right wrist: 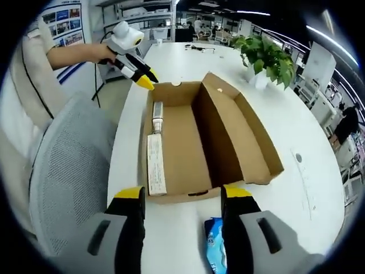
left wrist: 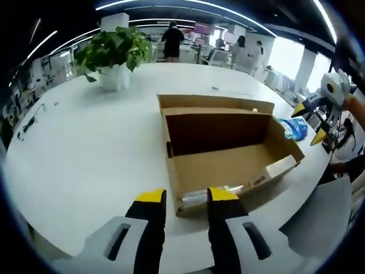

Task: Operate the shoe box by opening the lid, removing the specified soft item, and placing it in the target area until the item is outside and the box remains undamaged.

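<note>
One cardboard shoe box (left wrist: 228, 154) is sitting open on the white table (left wrist: 85, 148), its lid (left wrist: 214, 103) folded back on the far side in the left gripper view. In the right gripper view the same box (right wrist: 194, 142) is showing a pale strip and a small silvery patch along its left inner wall.

One soft blue-and-white packet (right wrist: 214, 245) is lying on the table outside the box, just beside its near wall, between the jaws of the right gripper (right wrist: 182, 197). Those jaws are standing apart and are holding nothing. In the left gripper view the packet (left wrist: 295, 129) is resting to the right of the box, near the right gripper (left wrist: 308, 123).

The left gripper (left wrist: 187, 197) is hovering at the box's near wall, jaws spread and holding nothing. It is also appearing in the right gripper view (right wrist: 147, 80) at the box's far left corner.

One potted plant (left wrist: 114, 54) is standing at the far left of the table, well apart from the box.
</note>
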A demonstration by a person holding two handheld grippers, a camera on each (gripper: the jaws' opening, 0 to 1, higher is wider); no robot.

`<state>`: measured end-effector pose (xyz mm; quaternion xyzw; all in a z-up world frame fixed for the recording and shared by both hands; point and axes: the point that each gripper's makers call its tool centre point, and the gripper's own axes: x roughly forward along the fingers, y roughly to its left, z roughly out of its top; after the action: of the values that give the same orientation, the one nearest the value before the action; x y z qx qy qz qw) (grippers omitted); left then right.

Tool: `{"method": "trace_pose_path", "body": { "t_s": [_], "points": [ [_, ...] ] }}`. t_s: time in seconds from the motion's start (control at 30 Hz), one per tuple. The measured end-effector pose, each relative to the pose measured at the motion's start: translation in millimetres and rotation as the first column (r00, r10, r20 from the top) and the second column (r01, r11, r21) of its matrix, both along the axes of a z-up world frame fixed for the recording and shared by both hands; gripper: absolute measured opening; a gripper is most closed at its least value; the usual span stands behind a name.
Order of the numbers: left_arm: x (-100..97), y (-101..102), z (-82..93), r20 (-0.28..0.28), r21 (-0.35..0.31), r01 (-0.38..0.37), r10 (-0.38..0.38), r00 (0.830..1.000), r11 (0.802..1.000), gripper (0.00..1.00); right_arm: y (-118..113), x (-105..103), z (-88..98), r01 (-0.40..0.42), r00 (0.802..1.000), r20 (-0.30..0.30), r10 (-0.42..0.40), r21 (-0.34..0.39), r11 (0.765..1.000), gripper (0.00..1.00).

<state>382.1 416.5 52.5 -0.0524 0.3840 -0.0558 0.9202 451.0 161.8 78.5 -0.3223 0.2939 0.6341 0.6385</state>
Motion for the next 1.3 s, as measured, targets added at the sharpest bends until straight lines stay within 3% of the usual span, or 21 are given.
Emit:
{"method": "trace_pose_path", "body": {
  "t_s": [0.3, 0.53, 1.03, 1.3],
  "points": [
    [1.5, 8.4, -6.8, -0.01, -0.029, -0.082, 0.081, 0.997, 0.996, 0.03, 12.6, -0.1, -14.6, -0.028, 0.999, -0.018, 0.028, -0.021, 0.999, 0.46],
    [2.8, 8.1, -8.8, -0.014, -0.066, -0.132, 0.131, 0.991, 0.989, 0.03, 19.9, -0.9, -26.7, -0.058, 0.998, -0.033, 0.057, -0.048, 0.997, 0.44],
    [3.4, 8.2, -10.1, -0.032, -0.064, -0.118, 0.116, 0.993, 0.991, 0.03, 36.9, -13.6, -49.6, -0.112, 0.984, -0.143, 0.101, -0.071, 0.991, 0.44],
    [4.9, 10.3, -11.0, -0.037, -0.069, -0.119, 0.117, 0.992, 0.99, 0.03, 39.3, -16.9, -58.5, -0.122, 0.982, -0.154, 0.107, -0.088, 0.989, 0.4]
  ]
}}
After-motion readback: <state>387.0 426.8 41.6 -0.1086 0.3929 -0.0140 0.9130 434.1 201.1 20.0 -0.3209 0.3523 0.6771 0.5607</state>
